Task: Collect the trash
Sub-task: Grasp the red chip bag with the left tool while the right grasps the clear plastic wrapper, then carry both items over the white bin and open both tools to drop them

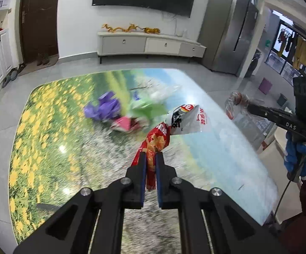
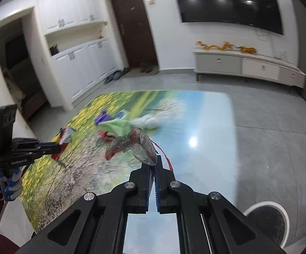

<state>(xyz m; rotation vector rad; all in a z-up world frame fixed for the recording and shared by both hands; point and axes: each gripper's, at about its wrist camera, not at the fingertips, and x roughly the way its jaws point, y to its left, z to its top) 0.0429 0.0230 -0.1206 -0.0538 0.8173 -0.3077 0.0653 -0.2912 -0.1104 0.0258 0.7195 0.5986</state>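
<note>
My left gripper (image 1: pixel 150 158) is shut on a red and silver snack bag (image 1: pixel 161 139), held above the picture-printed table (image 1: pixel 47 127). My right gripper (image 2: pixel 152 165) is shut on a crumpled clear plastic wrapper with red print (image 2: pixel 136 146), also held above the table. On the table lie a purple wrapper (image 1: pixel 103 106), a green wrapper (image 1: pixel 146 108), a pink wrapper (image 1: pixel 124 124) and clear plastic (image 2: pixel 150 119). The right gripper with its wrapper shows in the left wrist view (image 1: pixel 237 103). The left gripper with its bag shows in the right wrist view (image 2: pixel 62 142).
A white-rimmed bin with a dark inside (image 2: pixel 267 222) stands on the floor at the lower right. A TV cabinet (image 1: pixel 148 44), a fridge (image 1: pixel 229 31) and a dark door (image 2: pixel 131 27) are beyond the table.
</note>
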